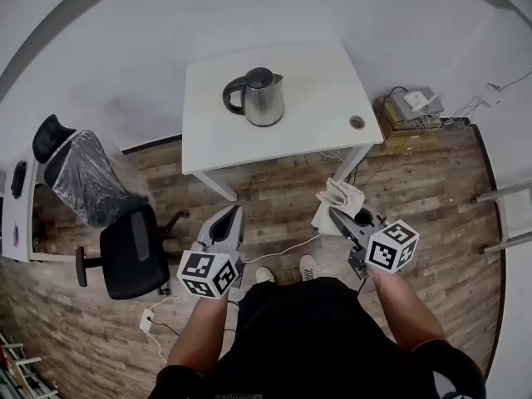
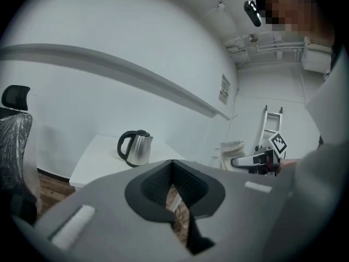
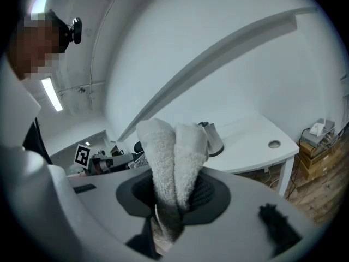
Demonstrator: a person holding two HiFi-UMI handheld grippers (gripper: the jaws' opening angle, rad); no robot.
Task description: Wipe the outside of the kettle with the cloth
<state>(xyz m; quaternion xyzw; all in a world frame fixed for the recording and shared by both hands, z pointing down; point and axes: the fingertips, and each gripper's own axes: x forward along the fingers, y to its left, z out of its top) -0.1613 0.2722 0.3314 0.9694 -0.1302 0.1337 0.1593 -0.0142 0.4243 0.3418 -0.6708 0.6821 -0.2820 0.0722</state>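
Right gripper [image 1: 342, 219]: jaws clamped on the cloth [image 1: 337, 198]. In the right gripper view the white towelling is folded double and stands up out of the jaws [image 3: 173, 149], pinched at its lower part only, with the top loose.

Left gripper [image 1: 232, 216]: its own view shows the jaw tips together with nothing between them, only floor [image 1: 274, 189] seen through the gap lower down [image 2: 173, 171].

Both grippers are held low in front of the person, over the wooden floor, well apart from the table [image 1: 324, 81].

Kettle [image 1: 258, 96]: steel body, black lid and handle, upright near the middle of the white table, handle to the person's left. Nothing is touching it. It also shows in the left gripper view [image 2: 134, 148], and partly behind the cloth in the right gripper view [image 3: 212, 138].

Judgement: wiping has not begun; the approach comes first.

Risks:
- Kettle is unbraced. Sideways pressure from the cloth could slide or tip it unless the left gripper steadies the handle, and that gripper would have to open first.
- Cloth is held by a narrow pinch. Drag against the steel could pull it out.
- Loose top may fold over, so the jaw rather than the towelling meets the metal.
- White cable [image 1: 287, 248] lies on the floor near the feet; a step forward could catch it.
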